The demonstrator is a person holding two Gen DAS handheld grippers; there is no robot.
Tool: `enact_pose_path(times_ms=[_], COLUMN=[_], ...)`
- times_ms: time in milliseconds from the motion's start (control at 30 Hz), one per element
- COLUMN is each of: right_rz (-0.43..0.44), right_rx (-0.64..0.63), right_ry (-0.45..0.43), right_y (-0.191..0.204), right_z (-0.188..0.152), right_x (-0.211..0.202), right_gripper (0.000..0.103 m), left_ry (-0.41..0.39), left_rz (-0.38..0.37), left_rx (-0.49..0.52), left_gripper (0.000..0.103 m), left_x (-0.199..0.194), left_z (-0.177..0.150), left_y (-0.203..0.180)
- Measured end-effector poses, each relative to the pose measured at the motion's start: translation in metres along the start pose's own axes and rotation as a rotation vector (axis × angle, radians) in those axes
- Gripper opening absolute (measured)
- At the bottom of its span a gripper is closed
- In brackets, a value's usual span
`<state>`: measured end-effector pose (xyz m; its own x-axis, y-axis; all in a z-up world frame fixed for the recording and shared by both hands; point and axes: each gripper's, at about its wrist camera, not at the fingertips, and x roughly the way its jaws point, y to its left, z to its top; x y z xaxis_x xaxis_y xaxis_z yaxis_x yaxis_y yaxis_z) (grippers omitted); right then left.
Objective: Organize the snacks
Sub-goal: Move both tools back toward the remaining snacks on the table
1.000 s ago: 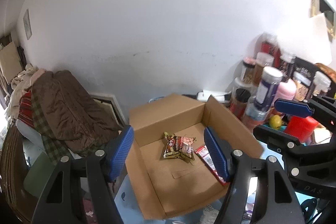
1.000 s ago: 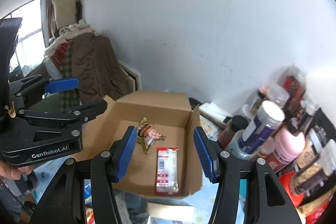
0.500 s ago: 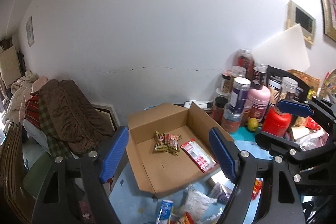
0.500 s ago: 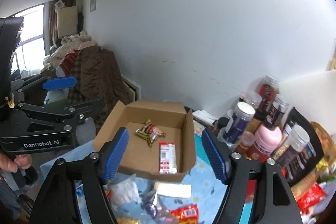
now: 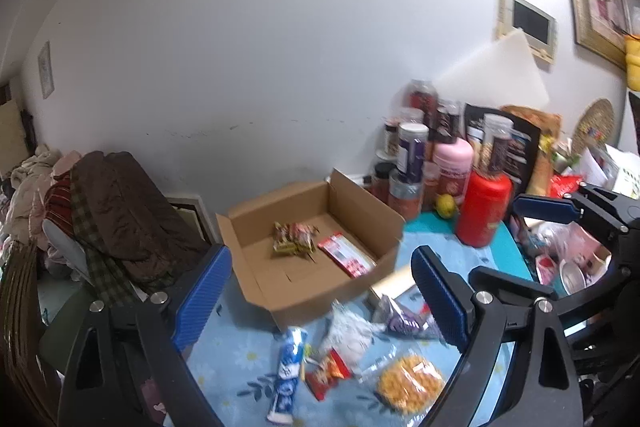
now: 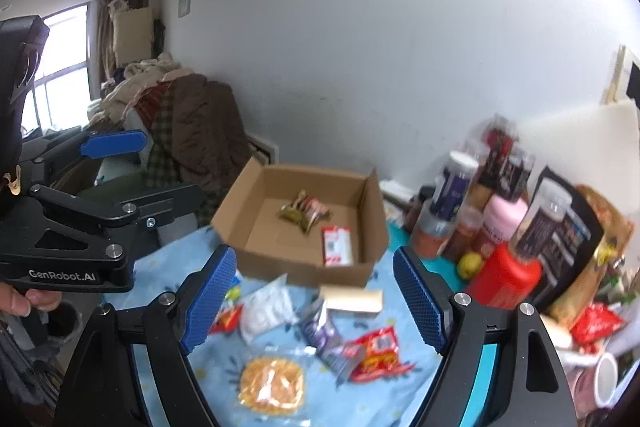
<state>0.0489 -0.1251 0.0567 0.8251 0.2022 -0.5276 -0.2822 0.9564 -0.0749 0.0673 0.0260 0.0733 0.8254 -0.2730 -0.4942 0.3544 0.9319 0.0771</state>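
An open cardboard box [image 5: 376, 215] [image 6: 240, 201] stands on the blue flowered tablecloth and holds a green-brown snack bag [image 5: 293, 237] [image 6: 305, 211] and a flat red-and-white packet [image 5: 346, 259] [image 6: 337, 246]. In front of it lie loose snacks: an orange-filled clear bag [image 5: 410, 383] [image 6: 272, 385], a red packet [image 5: 326, 373] [image 6: 376, 347], a white bag [image 5: 348, 331] [image 6: 266, 307], a purple wrapper [image 5: 400, 319] [image 6: 320, 331], a blue-white tube [image 5: 289, 371] and a cream bar [image 6: 351, 299]. My left gripper [image 5: 320, 301] and right gripper [image 6: 314, 305] hang above them, jaws opening, nothing between them.
Jars, a pink bottle [image 5: 452, 163] and a red bottle [image 5: 482, 205] [image 6: 506, 279] crowd the table's right side by the wall, with a lemon [image 5: 446, 205]. A chair heaped with brown clothing [image 5: 120, 219] [image 6: 200, 131] stands left. A hand [image 6: 24, 301] holds the left gripper's handle.
Both grippers have drawn back from the box and opened wider. The box looks smaller and farther, and the loose snacks in front of it have come into view.
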Motion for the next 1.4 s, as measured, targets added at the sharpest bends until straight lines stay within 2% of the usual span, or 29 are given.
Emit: enact_pose_path(times_ms=[400, 900, 1233, 1400], right_rz=[0.045, 0.09, 0.099, 0.082], right_rx=[0.062, 0.117, 0.14, 0.167], right_ry=[0.058, 0.173, 0.269, 0.327], right_y=[0.02, 0.033, 0.039, 0.035], right_z=[-0.057, -0.109, -0.13, -0.14], right_x=[-0.004, 0.036, 0.077, 0.099], right_gripper=[0.084, 0.084, 0.086, 0.095], left_ry=[0.066, 0.206, 0.307, 0.341], left_rz=[-0.072, -0.138, -0.114, -0.087], left_rx=[0.025, -0.026, -0.124, -0.147], left_gripper=[0.093, 0.093, 0.092, 0.092], left_x=[-0.01, 0.021, 0.062, 0.08], left_z=[-0.046, -0.101, -0.134, -0.147], left_y=[-0.012, -0.003, 0.025, 0.037])
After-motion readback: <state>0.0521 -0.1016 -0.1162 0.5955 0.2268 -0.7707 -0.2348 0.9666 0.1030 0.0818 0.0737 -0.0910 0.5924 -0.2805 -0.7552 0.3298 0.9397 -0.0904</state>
